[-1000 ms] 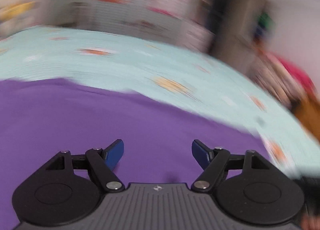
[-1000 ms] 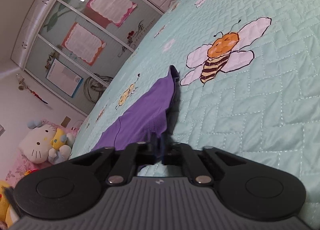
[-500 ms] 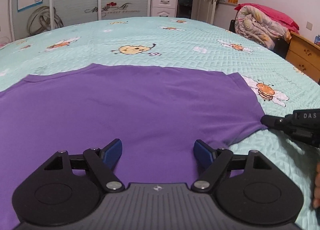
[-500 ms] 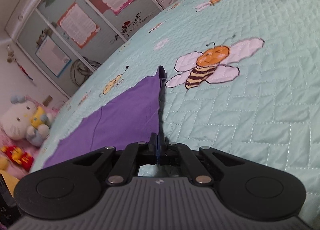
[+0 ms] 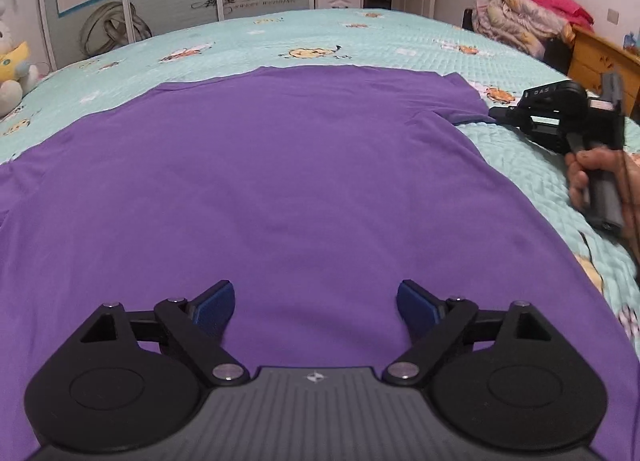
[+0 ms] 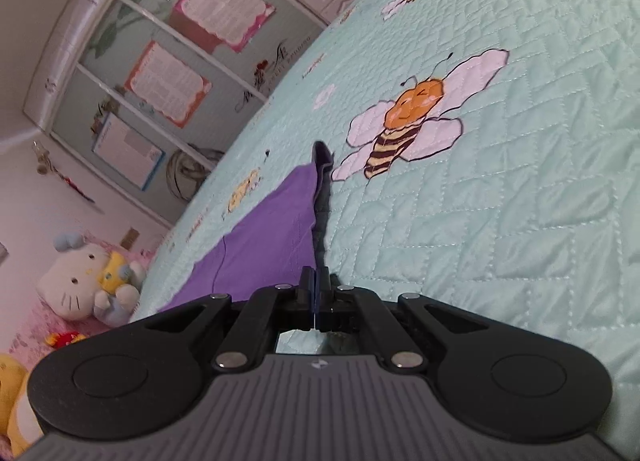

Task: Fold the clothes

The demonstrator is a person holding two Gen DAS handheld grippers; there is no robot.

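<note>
Nearest, the left gripper (image 5: 316,307) hovers with its blue fingers (image 5: 212,309) spread wide over the near part of the purple shirt (image 5: 280,181), which lies flat on the bed (image 5: 360,37) and runs left to right across the view. Farther out at the right, the right gripper (image 6: 316,285) is pinched shut on the shirt's sleeve edge, so that hand is the nearer one for bringing the sleeve inward. The shirt's left end and near hem are cut off, and how much cloth sits between the right fingers is unclear.
</note>
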